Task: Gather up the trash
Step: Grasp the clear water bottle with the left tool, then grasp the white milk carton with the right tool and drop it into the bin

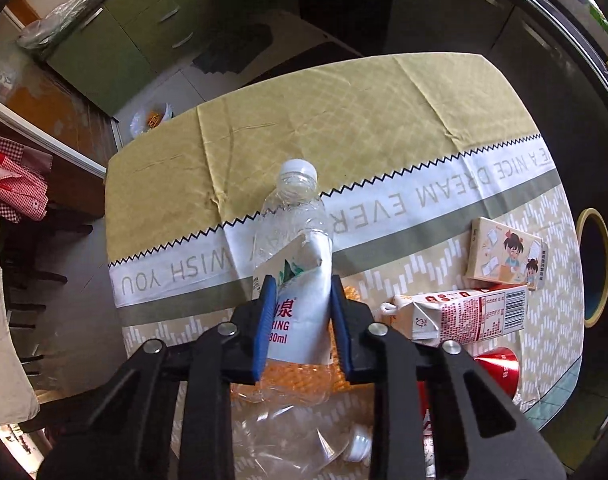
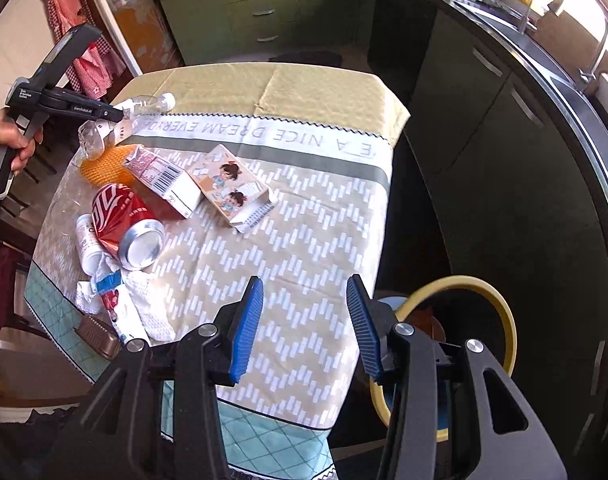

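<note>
While the left gripper (image 1: 300, 320) was clamped on a clear plastic bottle (image 1: 294, 240) held above the counter (image 1: 343, 112), the right gripper (image 2: 304, 328) stood apart — empty, near the yellow-rimmed bin (image 2: 499, 312); a red can (image 2: 124, 220) lay on the cloth.

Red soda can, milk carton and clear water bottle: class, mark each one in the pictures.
Red soda can (image 2: 122, 216), right wrist view, on its red side.
Milk carton (image 1: 469, 312), left wrist view, on its printed side.
Clear water bottle (image 1: 300, 200), left wrist view, on its shoulder.

Patterned tablecloth (image 2: 304, 220) over the table, green cabinets (image 2: 260, 12) beyond, red checked cloth (image 1: 12, 184) hanging at left.
</note>
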